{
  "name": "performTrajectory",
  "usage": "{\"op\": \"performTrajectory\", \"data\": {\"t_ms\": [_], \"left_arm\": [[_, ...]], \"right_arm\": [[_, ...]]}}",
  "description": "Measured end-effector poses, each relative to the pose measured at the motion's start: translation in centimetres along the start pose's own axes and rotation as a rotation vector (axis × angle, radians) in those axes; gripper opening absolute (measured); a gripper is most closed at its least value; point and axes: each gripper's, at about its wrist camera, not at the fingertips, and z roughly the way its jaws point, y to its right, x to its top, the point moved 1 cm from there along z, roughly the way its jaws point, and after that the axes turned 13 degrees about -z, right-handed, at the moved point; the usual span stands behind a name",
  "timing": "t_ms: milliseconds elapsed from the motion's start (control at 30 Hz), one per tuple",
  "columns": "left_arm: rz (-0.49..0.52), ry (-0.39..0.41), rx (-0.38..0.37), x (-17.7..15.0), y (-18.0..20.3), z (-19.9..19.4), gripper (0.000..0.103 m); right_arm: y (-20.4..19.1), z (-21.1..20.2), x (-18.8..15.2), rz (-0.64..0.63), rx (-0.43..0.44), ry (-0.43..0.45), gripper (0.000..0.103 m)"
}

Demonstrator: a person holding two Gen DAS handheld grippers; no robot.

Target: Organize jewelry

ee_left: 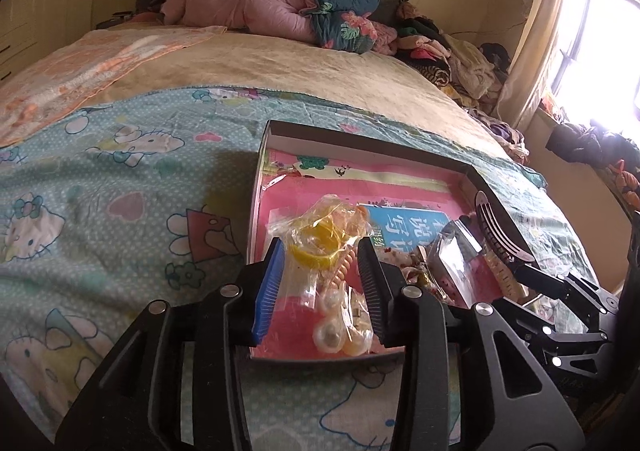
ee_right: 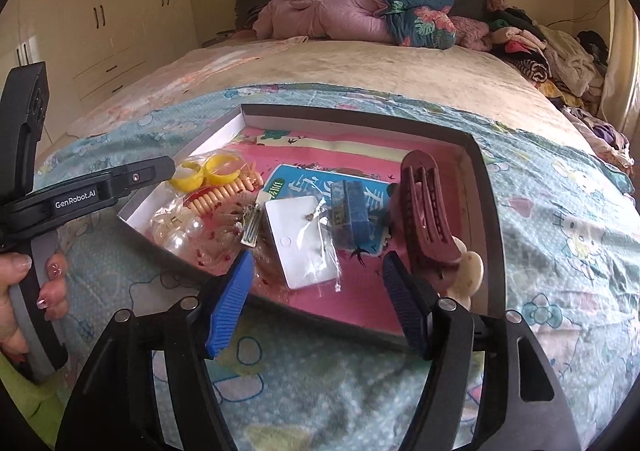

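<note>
Seemingly mid-sort, the left gripper [ee_left: 320,275] hovers with jaws apart around a clear bag of yellow rings [ee_left: 320,247] at the shallow box's [ee_left: 360,143] near-left corner; closing on the bag comes next.

Meanwhile the right gripper [ee_right: 316,291] gapes empty beside the maroon hair clip [ee_right: 426,207], whose long axis runs front-to-back along the box's right side.

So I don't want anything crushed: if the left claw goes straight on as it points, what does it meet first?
Probably the clear bag holding yellow rings, lying in the box between its open fingers; depth is uncertain.
</note>
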Motion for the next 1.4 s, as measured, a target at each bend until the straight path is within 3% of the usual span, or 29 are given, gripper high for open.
{"op": "performTrajectory", "data": {"t_ms": [333,633,800,1033,1400], "left_arm": [[0.065,0.043,0.009,-3.0,1.9,-3.7,0.04],[0.114,0.051,0.008,-5.4,3.4,-5.8,0.057],[0.132,0.061,0.012,-6.4,3.8,-6.5,0.074],[0.144,0.08,-0.001,-7.4,4.2,-8.0,0.091],[0.166,0.11,0.013,-9.3,4.0,-10.0,0.092]], "right_arm": [[0.9,-4.7,-3.1,0.044,-0.048,0.056,0.078],[1.4,-7.3,-4.8,0.081,-0.078,0.087,0.087],[1.2,-8.6,-5.6,0.089,-0.095,0.111,0.092],[0.6,-10.4,-6.4,0.083,-0.12,0.145,0.096],[0.2,-12.9,-8.2,0.129,-0.151,0.181,0.097]]}}
